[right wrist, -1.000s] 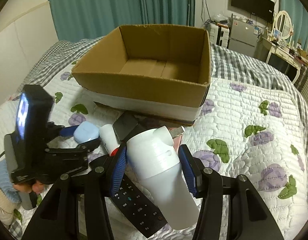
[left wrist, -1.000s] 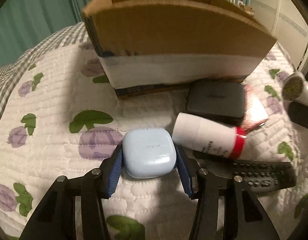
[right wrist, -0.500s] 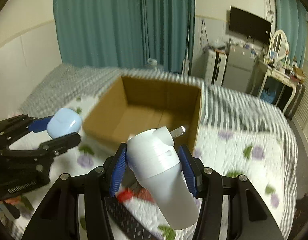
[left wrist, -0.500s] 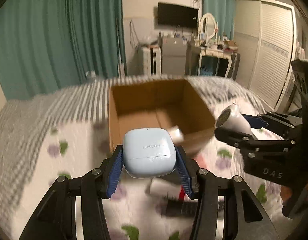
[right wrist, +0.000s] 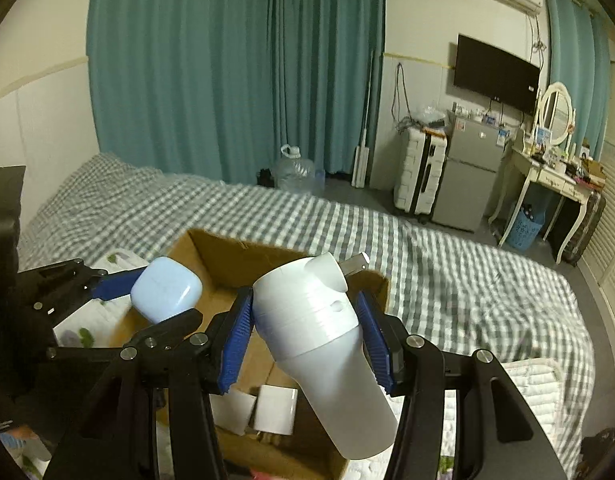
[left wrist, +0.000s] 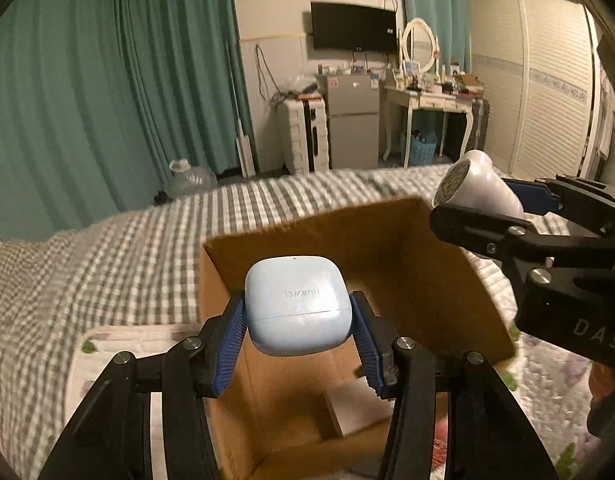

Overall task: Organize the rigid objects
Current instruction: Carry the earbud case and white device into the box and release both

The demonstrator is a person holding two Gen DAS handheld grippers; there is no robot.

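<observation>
Left wrist view: pale blue rounded plastic earbud case (left wrist: 298,307) sits pinched between the blue ribbed pads (left wrist: 230,343) of the left gripper (left wrist: 297,346), pads pressing its two sides, lid seam running level across. Case is carried in the air, directly over the open brown cardboard box (left wrist: 391,248); box floor lies at 6 o'clock from the case, near wall at 12 o'clock behind it. Judgement: a straight drop would land inside, no sideways travel called for.

Right wrist view: white plastic cylindrical device with a spout-like nozzle (right wrist: 327,340) is clamped across its ribbed upper body by the right gripper (right wrist: 307,340), pads tight on both flanks. Long axis runs from 11 o'clock (nozzle end, farthest from camera) to 5 o'clock (base, overhanging toward the camera). Nozzle end is over the box opening; base end hangs near the box's closest edge.

Left gripper appears at 9 o'clock of the right one, close alongside. Both loads are above the box; the case looks more centred, so the left hand seems better placed to release first. Risk: the long white device may catch the rim or tip out.

Box rests on a grey-and-white checked bedspread (right wrist: 447,256).
</observation>
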